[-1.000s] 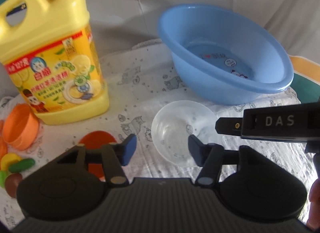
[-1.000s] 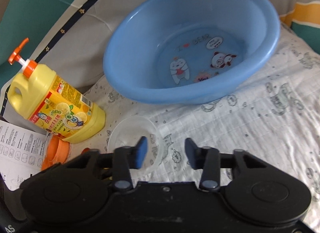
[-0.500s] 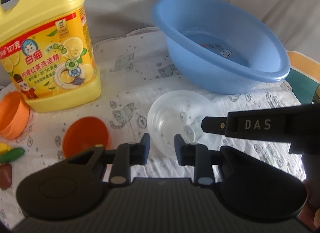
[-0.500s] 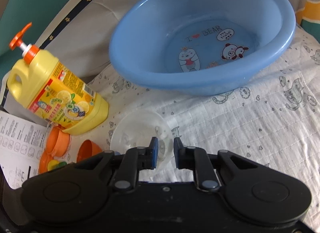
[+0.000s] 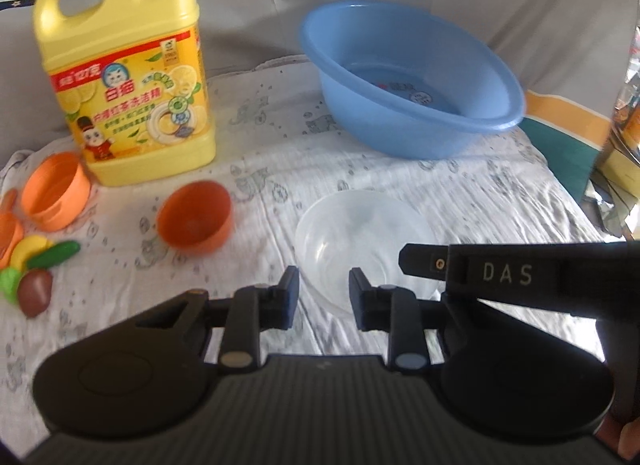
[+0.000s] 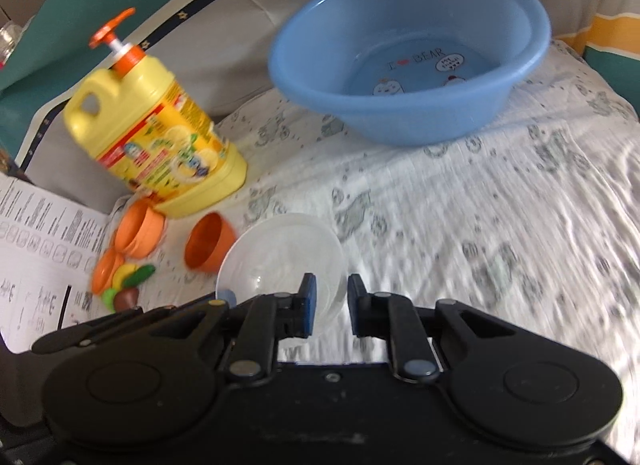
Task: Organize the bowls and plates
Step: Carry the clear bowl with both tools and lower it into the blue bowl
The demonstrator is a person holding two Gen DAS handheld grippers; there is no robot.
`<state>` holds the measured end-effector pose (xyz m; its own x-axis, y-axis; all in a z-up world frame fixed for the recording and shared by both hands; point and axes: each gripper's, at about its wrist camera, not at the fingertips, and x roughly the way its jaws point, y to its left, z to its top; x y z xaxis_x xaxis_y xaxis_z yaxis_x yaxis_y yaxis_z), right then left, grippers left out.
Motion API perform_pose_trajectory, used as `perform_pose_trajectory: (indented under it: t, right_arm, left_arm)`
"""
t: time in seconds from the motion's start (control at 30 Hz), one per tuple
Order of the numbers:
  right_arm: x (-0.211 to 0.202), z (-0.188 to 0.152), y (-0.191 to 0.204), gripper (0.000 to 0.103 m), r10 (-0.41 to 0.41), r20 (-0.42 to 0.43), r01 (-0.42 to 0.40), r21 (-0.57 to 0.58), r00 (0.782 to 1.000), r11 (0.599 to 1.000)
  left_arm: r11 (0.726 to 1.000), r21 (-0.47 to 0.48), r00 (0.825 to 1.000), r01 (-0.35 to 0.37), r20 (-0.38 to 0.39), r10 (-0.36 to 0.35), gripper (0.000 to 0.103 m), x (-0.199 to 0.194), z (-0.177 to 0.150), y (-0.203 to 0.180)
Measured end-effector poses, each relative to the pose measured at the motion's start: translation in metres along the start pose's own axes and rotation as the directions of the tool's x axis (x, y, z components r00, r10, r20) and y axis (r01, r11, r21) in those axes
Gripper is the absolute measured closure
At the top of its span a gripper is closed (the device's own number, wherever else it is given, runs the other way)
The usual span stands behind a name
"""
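A clear plastic bowl (image 5: 360,233) hangs tilted just above the white patterned cloth (image 5: 500,201). My left gripper (image 5: 324,297) is shut on its near rim. From the right, a finger (image 5: 420,265) of my right gripper reaches to the bowl's right side. In the right wrist view the clear bowl (image 6: 280,253) leans with its mouth to the left, and my right gripper (image 6: 330,301) is shut on its rim. A small orange bowl (image 5: 194,217) lies tipped on the cloth to the left. The blue basin (image 5: 400,141) stands at the back.
A yellow detergent bottle (image 5: 132,85) with an orange pump stands at the back left. Beside it lie another orange bowl (image 5: 54,197) and toy food pieces (image 5: 36,269). A printed paper sheet (image 6: 36,249) lies at the far left. A grey cushion rises behind the cloth.
Both grippers closed on the clear bowl's rim, then drew back and slightly up with it. The bottle, basin and orange bowls now sit farther from the fingers.
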<state>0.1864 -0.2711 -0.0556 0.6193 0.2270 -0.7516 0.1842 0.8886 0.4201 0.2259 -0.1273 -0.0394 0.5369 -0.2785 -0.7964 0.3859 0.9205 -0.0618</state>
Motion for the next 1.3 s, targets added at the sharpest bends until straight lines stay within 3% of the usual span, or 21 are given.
perform_pose_trajectory:
  t: [0.83, 1.3]
  right_arm:
    - [-0.118, -0.122, 0.039, 0.086, 0.045, -0.043, -0.048, -0.084, 0.998, 0.995]
    - [-0.127, -0.156, 0.029, 0.085, 0.03, -0.106, -0.04, -0.093, 0.994, 0.995]
  left_arm:
    - [0.998, -0.048, 0.999, 0.037, 0.013, -0.037, 0.074, -0.136, -0.122, -0.006]
    - [0.996, -0.061, 0.997, 0.062, -0.031, -0.064, 0.07, -0.146, -0.159, -0.016]
